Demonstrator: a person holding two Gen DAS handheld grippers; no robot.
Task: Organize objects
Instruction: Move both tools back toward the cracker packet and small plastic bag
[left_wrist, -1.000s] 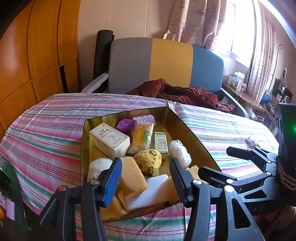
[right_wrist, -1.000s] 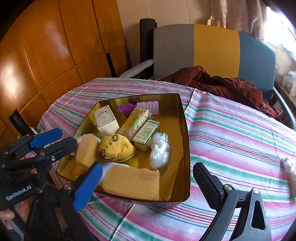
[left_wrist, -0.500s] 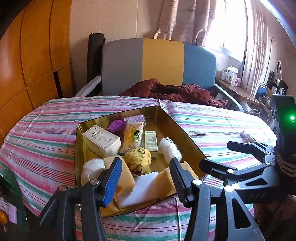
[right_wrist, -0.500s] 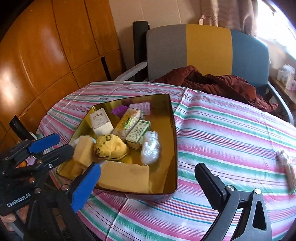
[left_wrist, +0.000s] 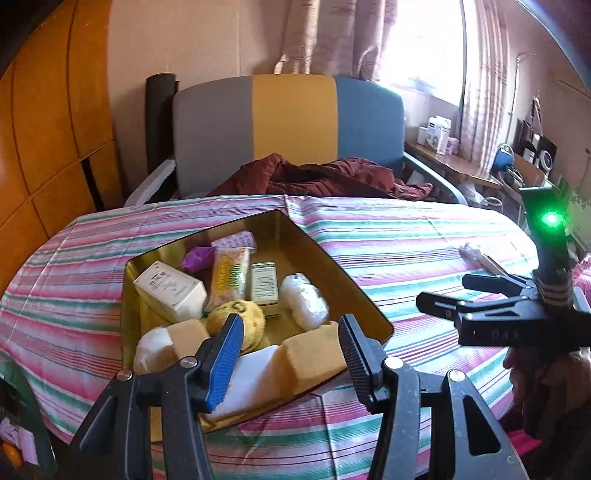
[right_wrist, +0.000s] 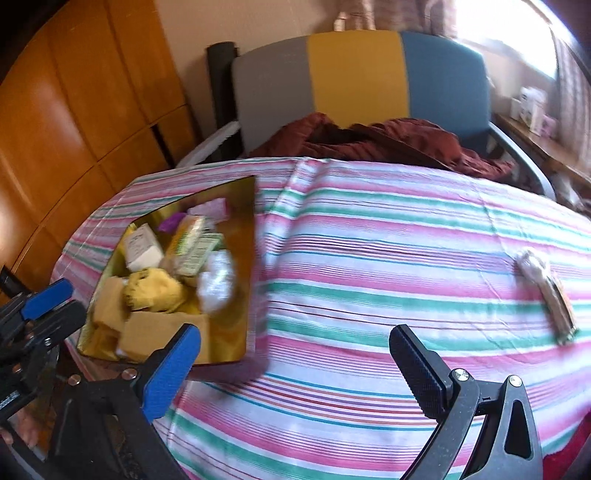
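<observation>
Reaching for that small clear-wrapped packet (right_wrist: 546, 291) lying alone on the striped pink-and-green tablecloth (right_wrist: 369, 258), well apart from the crammed gold metal tin (left_wrist: 354, 291), both grippers, right gripper (right_wrist: 295, 365) and left gripper (left_wrist: 288, 354), gape empty, so I reckon flat slippery wrap could just skid away.

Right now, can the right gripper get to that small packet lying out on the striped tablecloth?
Probably yes. The right gripper is open and holds nothing, and the small packet lies alone on the striped tablecloth, ahead and to its right. Only bare cloth lies between them; the gold tin sits off to the left.
</observation>
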